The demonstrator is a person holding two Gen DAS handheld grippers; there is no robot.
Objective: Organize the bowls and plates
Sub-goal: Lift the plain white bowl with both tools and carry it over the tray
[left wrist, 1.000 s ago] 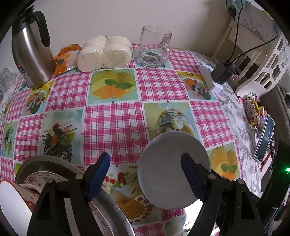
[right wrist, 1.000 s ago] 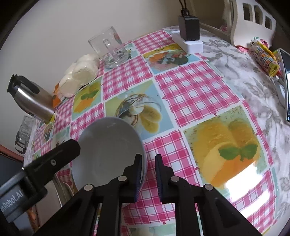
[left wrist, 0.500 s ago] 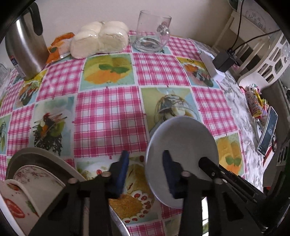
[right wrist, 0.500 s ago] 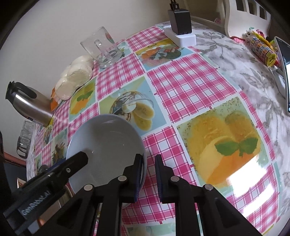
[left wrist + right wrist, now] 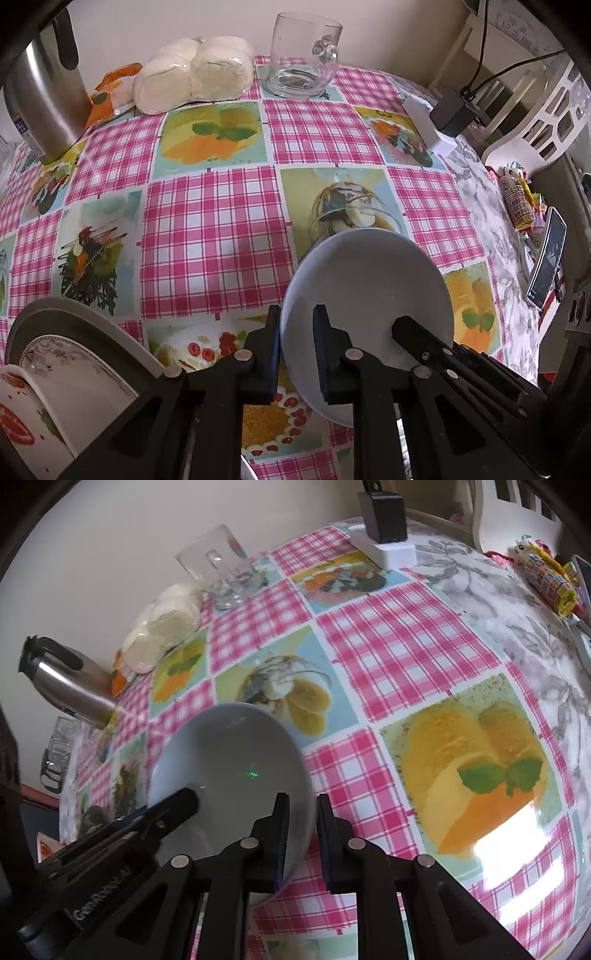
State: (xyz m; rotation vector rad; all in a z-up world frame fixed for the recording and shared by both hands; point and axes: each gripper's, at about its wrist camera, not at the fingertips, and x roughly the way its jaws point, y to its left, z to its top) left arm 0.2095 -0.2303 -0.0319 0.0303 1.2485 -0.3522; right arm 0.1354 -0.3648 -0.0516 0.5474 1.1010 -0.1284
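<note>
I had the white bowl (image 5: 369,314) pinched from both sides, lifted and tilted over the tablecloth (image 5: 214,236). My left gripper (image 5: 295,354), jaws just closed, clamped its left rim; my right gripper (image 5: 300,834) gripped the right rim. The stacked plates (image 5: 66,354) lay left, nearer my left hand.

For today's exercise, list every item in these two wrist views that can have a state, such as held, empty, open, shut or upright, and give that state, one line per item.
White bowl: empty, tilted, gripped at opposite rims by both grippers.
Left gripper: jaws have just been closing, now shut on the bowl's rim.
Right gripper: shut on the bowl's rim.
Glass mug: upright, empty.
Steel thermos jug: upright.
Phone: screen lit.
Patterned plate: resting in a grey dish.
</note>
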